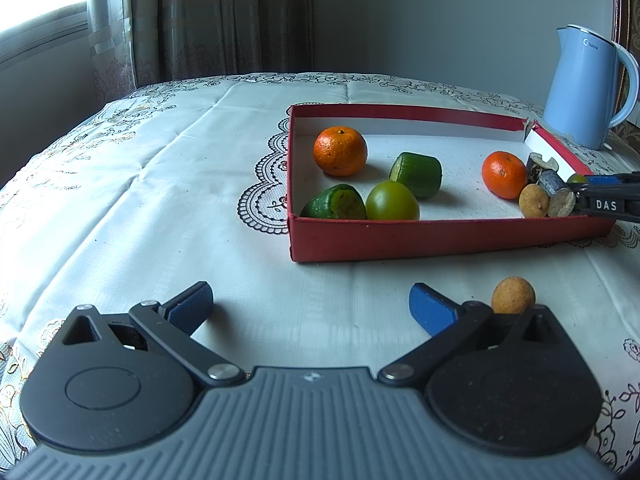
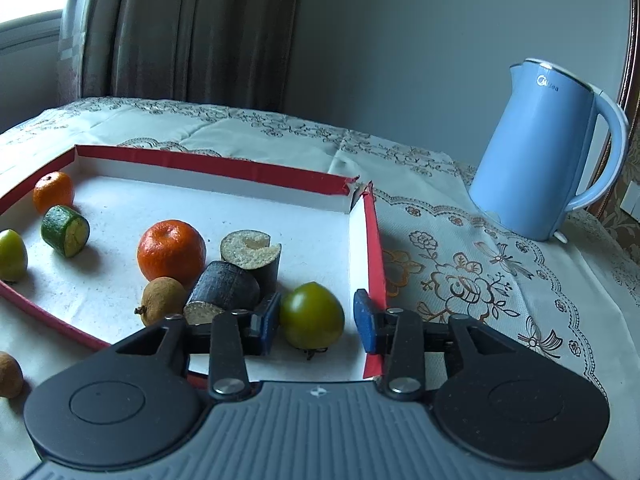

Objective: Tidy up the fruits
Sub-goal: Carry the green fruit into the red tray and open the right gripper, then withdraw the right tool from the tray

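The small round green tomato (image 2: 311, 315) sits on the white floor of the shallow red cardboard box (image 2: 376, 240), in its near right corner, right between the blue pads of the right gripper (image 2: 316, 326). Those jaws stand spread. The left pad touches or nearly touches the tomato at its 9 o'clock side; the right pad at 3 o'clock stands clear of it, hard against the box's red wall.

From where I stand, the risk is that wall: the right pad could catch the cardboard edge and drag or tilt the whole box. The tomato is smooth and round, so an off-centre nudge may send it rolling toward the dark cut cylinder with a pale pithy end (image 2: 224, 286) at its 10 o'clock, which in turn lies against the brown longan (image 2: 163, 300) and the orange mandarin (image 2: 171, 251).

Outside the box, a second brown longan (image 1: 513, 295) lies on the white embroidered tablecloth (image 1: 160, 200), just past the right pad of the left gripper (image 1: 310, 306) at about 2 o'clock, not between its wide-spread jaws. A sideways sweep there would likely knock it rolling. Well apart, at 1 o'clock, stands a light blue electric kettle (image 2: 548, 152).
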`<state>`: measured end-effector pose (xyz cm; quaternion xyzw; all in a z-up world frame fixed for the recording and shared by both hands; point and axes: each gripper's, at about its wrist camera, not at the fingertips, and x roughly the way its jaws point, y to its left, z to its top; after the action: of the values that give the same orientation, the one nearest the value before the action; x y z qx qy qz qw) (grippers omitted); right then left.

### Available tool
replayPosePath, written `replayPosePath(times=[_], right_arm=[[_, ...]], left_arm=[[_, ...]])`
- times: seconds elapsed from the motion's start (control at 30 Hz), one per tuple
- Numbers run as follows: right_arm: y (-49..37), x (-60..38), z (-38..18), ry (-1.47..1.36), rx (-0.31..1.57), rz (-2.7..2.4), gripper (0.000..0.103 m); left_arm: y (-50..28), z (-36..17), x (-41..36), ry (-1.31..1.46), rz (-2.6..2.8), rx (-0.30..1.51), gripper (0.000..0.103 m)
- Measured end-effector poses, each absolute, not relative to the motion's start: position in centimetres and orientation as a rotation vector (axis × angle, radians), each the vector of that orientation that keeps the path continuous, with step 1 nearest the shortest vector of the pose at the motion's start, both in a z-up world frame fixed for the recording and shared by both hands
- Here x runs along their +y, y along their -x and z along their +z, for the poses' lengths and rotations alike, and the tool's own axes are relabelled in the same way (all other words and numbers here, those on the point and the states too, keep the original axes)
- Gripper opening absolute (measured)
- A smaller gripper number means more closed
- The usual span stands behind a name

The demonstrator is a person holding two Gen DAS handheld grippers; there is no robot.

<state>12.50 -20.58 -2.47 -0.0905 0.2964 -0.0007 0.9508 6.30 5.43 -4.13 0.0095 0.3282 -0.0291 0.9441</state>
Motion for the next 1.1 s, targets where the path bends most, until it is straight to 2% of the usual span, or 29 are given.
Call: replayPosePath(times=[0.13,0.47,0.67,0.73,0.8,1.1], right_arm=[[-12.0,-21.2,-2.2,0.135,0.603,0.041,0.053],[-10.9,-21.9,-1.6,0.068,0.59,0.091,0.059],[-9.8,-23.2,-0.8,-0.046,0.552,0.137,0.072],[-9.1,-23.6,-0.4,-0.068,0.511,0.116,0.082],[-8.3,-24.3,0.0,-0.085,0.454,0.072,0.087],[-7.5,-25.5,0.6,-0.129,0.387,0.031,0.087]], left_arm=[[-6.3,-4.1,5.4,-0.019,-0.059,0.669,0.103],[-6.3,-4.1,5.4,-0.019,-0.059,0.669,0.103],[-6.3,-4.1,5.4,-0.02,-0.059,0.668,0.103],[-6.2,-4.1,5.4,-0.024,-0.057,0.667,0.103],[-5.9,-3.9,5.2,-0.032,-0.058,0.673,0.103],[-2.6,-1.3,1.0,-0.099,-0.171,0.554,0.103]])
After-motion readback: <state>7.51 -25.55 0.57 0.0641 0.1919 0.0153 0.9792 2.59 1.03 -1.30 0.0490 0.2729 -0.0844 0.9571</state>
